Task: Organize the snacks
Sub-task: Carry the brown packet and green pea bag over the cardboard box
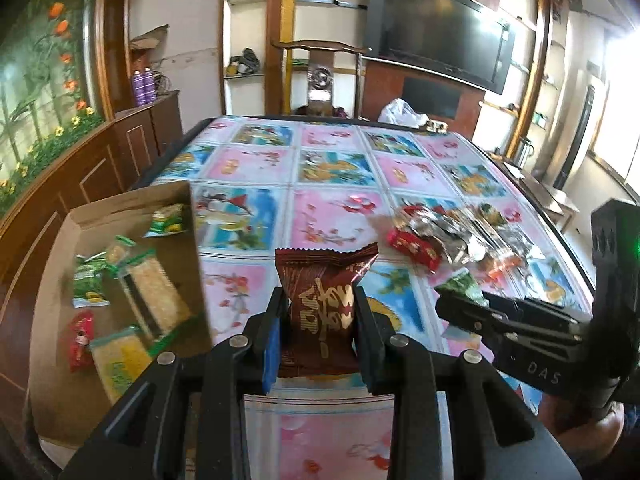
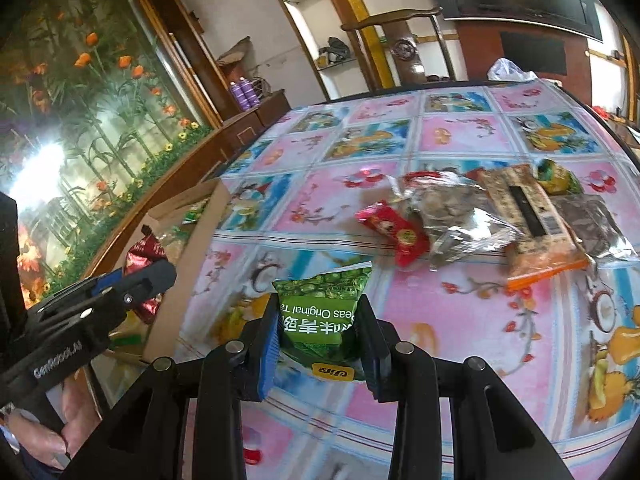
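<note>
My left gripper [image 1: 318, 322] is shut on a dark brown snack packet [image 1: 320, 292] and holds it upright above the table, just right of the cardboard box [image 1: 60, 320]. That box holds several green, yellow and red snack packs [image 1: 156, 296]. My right gripper [image 2: 320, 332] is shut on a green peas packet [image 2: 320, 312], lifted over the tablecloth. In the left wrist view the right gripper [image 1: 464, 300] shows at the right with the green packet [image 1: 460, 286]. In the right wrist view the left gripper [image 2: 160, 276] holds the brown packet [image 2: 142, 256] by the box [image 2: 188, 256]. A pile of loose snacks [image 2: 480, 216] lies on the table.
The table [image 1: 320, 184] carries a glossy pink and blue patterned cloth. A white plastic bag [image 1: 402, 114] sits at its far edge, with a wooden chair [image 1: 320, 76] behind. A wooden cabinet [image 1: 80, 184] runs along the left. A hand [image 2: 48, 436] grips the left tool.
</note>
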Tool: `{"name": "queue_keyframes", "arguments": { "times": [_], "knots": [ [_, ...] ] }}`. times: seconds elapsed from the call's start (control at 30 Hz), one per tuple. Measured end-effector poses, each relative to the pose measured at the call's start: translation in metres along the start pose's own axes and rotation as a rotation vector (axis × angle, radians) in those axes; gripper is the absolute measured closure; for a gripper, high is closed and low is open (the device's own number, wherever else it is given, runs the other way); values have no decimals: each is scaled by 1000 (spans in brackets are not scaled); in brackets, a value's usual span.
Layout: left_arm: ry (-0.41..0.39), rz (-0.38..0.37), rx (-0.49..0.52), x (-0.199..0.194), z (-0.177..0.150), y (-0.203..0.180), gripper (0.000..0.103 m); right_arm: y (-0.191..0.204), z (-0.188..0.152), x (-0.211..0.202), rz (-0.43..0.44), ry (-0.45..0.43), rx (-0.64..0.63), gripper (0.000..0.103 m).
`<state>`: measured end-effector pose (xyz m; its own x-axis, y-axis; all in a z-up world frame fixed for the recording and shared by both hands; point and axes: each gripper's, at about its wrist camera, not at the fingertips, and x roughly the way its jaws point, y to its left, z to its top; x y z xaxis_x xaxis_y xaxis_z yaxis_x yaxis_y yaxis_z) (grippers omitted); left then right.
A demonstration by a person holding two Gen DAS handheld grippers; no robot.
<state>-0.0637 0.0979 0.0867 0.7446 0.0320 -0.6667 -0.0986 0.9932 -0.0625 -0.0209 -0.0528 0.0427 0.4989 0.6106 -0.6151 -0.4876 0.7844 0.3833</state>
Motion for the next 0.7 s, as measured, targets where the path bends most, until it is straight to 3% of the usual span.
{"name": "queue_keyframes", "arguments": {
  "times": [0.27,0.6,0.7],
  "knots": [
    [-18,25,-87,-15,4,53,73,48,12,17,51,32,-74,65],
    [5,62,-167,-32,20,142,73,128,59,48,109,67,-156,65],
    [19,106,-163,-28,32,166,73,147,72,64,111,88,-172,65]
  ]
}}
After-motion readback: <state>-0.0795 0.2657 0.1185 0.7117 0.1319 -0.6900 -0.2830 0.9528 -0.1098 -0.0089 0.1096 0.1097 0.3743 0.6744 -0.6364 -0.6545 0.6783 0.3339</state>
